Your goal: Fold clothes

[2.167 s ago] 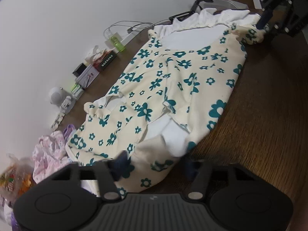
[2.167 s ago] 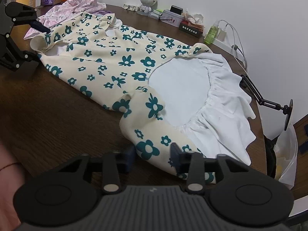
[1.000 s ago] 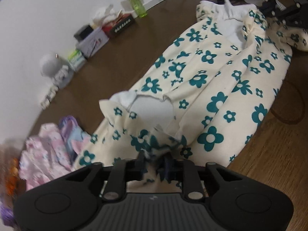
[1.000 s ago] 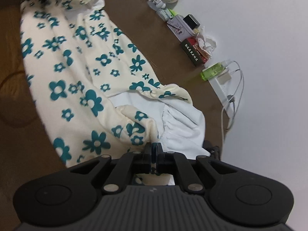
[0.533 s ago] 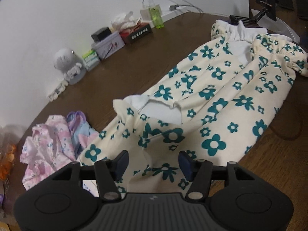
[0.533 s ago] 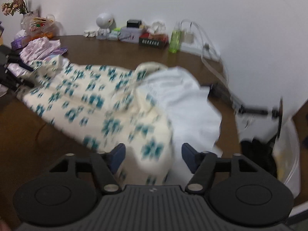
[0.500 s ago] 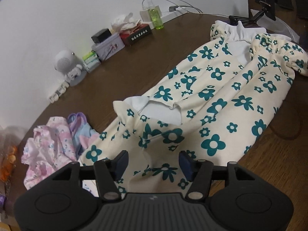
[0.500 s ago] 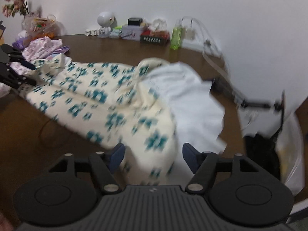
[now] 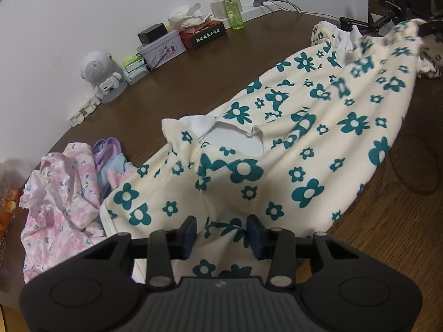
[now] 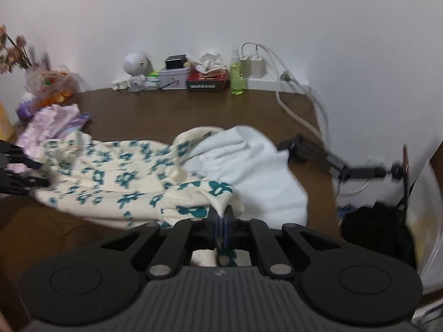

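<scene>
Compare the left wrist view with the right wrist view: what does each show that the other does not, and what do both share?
Only the left wrist view shows the left gripper close up, its jaws just closing around a fold of the floral garment, and the garment's neck opening. Only the right wrist view shows the right gripper shut on the garment's edge, its white lining and dried flowers. Both show the garment, the green bottle, the white speaker and the pink clothes.

Plain white wall (image 10: 193, 13) (unlit, dim) behind brown wooden table (image 9: 221, 66).
</scene>
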Demonstrator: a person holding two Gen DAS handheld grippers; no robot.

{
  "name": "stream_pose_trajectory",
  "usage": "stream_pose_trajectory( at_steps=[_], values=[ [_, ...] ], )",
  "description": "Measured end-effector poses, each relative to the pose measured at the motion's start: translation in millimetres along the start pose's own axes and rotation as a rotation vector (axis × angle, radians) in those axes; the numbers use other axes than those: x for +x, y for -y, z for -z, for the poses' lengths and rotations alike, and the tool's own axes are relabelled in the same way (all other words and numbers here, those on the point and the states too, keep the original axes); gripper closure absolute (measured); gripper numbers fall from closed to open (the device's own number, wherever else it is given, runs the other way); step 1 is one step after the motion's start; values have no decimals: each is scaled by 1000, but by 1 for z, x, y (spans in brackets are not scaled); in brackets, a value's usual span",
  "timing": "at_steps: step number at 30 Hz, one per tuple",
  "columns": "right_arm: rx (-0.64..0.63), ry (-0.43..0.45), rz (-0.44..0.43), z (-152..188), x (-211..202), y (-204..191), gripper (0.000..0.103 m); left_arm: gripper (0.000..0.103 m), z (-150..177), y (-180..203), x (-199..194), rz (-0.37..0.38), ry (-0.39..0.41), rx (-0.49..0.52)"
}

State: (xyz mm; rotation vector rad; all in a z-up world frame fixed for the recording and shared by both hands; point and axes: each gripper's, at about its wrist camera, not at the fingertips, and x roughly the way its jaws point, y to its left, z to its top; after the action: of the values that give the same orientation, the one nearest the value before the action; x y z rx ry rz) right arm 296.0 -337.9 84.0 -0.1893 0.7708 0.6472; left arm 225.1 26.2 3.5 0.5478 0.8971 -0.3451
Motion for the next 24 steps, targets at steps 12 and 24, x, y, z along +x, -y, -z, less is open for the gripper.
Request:
stream_pose_trajectory(
  at_steps=[12,24],
  values=[
    [-48,-175,74,5,61,14,69,63,2,-2,-1,5,8,-19],
    [-28,-30,-54,-18,22,-4,40,54,-27,6,-21,17,119,37]
  ],
)
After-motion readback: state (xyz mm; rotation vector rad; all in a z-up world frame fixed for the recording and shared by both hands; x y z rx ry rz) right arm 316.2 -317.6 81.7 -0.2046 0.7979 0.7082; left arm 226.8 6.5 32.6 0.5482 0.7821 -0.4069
